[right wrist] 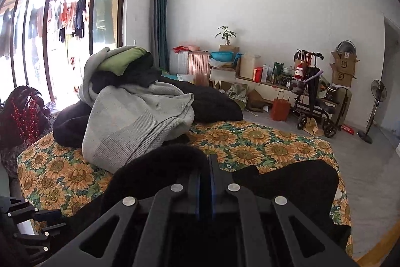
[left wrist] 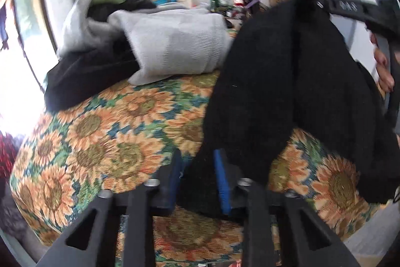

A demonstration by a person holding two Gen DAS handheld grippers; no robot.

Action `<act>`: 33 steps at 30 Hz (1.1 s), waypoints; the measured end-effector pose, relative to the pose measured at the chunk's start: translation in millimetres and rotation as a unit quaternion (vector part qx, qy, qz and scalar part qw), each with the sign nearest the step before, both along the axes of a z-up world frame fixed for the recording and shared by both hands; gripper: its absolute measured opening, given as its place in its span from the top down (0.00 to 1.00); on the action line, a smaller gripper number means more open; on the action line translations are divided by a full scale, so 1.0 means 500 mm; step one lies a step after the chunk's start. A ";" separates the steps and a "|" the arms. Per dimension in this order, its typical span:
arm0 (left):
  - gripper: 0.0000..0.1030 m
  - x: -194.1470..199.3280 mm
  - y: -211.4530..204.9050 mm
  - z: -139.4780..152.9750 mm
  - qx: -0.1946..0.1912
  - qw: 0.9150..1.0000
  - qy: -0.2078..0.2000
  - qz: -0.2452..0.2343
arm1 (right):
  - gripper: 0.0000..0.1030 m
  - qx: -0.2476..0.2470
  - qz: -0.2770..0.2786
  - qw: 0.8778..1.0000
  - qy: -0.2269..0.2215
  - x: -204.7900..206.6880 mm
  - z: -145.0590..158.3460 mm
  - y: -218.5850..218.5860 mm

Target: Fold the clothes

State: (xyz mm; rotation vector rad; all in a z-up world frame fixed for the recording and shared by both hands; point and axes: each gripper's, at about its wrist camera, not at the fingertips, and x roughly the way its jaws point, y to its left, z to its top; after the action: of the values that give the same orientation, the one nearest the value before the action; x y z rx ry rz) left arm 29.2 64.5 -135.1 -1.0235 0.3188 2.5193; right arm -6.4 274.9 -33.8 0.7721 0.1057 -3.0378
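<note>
A fuzzy black garment (left wrist: 275, 79) hangs over the sunflower-print bed (left wrist: 112, 142). In the left wrist view its lower corner runs between the blue pads of my left gripper (left wrist: 197, 157), which is shut on it. Its top is pinched at the upper right by my right gripper (left wrist: 322, 3), with a hand (left wrist: 382, 67) behind it. In the right wrist view my right gripper (right wrist: 205, 159) has its pads nearly together and is shut on the black garment (right wrist: 160, 167), which drapes to both sides of the fingers and hides part of the bed (right wrist: 262, 144).
A pile of clothes fills the far left of the bed: a grey knit sweater (right wrist: 135, 122), black items (right wrist: 212, 104) and a green piece (right wrist: 122, 62). Beyond the bed stand suitcases (right wrist: 198, 67), a red bag (right wrist: 281, 108), a trolley (right wrist: 312, 102) and a fan (right wrist: 375, 112).
</note>
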 end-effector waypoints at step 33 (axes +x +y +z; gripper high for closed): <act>0.97 -0.266 -0.503 0.065 -0.037 0.905 0.068 0.419 | 0.35 0.156 0.220 0.960 -0.074 0.110 -0.091 -0.159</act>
State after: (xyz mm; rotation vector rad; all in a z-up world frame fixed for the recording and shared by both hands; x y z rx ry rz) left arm -104.0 -187.0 -102.4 -1.1936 -0.0128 3.3755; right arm 48.4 195.2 -79.4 0.8514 0.6698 -2.5602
